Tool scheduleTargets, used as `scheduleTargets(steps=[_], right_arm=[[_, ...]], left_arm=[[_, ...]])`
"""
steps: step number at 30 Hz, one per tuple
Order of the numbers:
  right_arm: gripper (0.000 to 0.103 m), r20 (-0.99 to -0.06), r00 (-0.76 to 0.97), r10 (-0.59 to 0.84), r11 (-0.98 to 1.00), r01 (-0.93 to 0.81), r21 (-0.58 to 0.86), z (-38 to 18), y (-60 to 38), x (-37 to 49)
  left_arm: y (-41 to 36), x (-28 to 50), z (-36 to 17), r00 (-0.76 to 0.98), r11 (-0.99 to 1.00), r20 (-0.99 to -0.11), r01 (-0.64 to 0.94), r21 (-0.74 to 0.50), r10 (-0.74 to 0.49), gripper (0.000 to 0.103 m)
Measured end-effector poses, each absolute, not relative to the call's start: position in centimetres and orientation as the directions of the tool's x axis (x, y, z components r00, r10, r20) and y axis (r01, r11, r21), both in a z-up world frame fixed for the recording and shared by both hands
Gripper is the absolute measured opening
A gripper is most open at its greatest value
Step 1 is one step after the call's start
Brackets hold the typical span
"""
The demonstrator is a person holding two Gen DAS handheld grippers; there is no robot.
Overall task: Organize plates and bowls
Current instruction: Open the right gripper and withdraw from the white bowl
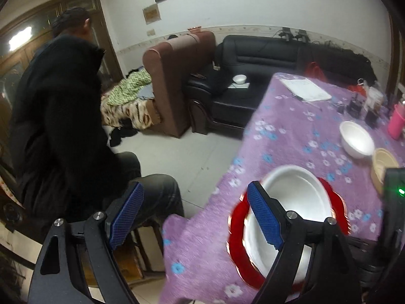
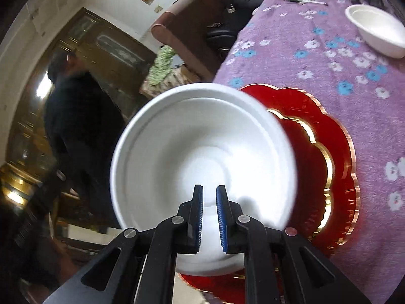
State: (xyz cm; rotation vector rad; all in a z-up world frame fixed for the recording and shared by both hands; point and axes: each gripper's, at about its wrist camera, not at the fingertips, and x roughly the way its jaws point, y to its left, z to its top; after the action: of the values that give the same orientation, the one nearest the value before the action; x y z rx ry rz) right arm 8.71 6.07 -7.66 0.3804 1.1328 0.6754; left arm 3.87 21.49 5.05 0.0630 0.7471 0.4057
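I see the table [image 1: 291, 131] under a purple flowered cloth, and I place everything else from it. At its near edge lies the red plate [image 2: 336, 152], scalloped with gold trim. A white bowl [image 2: 202, 139] sits over the plate's left part; whether it touches the plate I cannot tell. My right gripper [image 2: 209, 217] has its fingers pinched on the bowl's near rim, a thin gap between the pads. My left gripper [image 1: 195, 217] is spread wide and holds nothing, one finger in front of the bowl. A second bowl [image 1: 357, 139] rests farther in on the table.
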Motion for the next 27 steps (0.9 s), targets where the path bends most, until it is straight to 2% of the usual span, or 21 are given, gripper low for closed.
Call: scheduleTargets(steps=[4,7,13,21,25,27], right_arm=[[0.013,-0.724,0.292,0.624,0.781,-0.271,0.563,-7.4,4.3,8.6],[0.013,-0.737,0.317,0.597,0.802,-0.261,0.537,-7.0,3.2,8.5],[0.013,-0.720,0.306,0.623,0.782,-0.244,0.573,-6.7,1.8,8.5],[0.013,-0.576,0.399,0.713,0.692,-0.271,0.669,-3.5,-2.3,7.7],[0.014,-0.520,0.468,0.715,0.676,-0.272,0.685,-2.2,-5.1,8.0],[0.019,-0.501,0.503,0.705,0.675,-0.255,0.693,-1.7,-7.0,8.4]], left_arm=[[21.8,5.6,3.7,0.619,0.881,-0.628,-0.366,0.301,0.472,0.085],[22.4,6.1,2.3,0.590,0.874,-0.647,-0.371,0.313,0.482,0.085],[21.6,6.7,-0.5,0.540,0.863,-0.674,-0.344,0.371,0.505,0.085],[21.1,7.1,-2.2,0.504,0.852,-0.687,-0.321,0.414,0.524,0.085],[21.0,6.2,-0.5,0.530,0.853,-0.669,-0.343,0.393,0.521,0.085],[20.8,5.6,0.7,0.550,0.854,-0.653,-0.356,0.380,0.520,0.085]])
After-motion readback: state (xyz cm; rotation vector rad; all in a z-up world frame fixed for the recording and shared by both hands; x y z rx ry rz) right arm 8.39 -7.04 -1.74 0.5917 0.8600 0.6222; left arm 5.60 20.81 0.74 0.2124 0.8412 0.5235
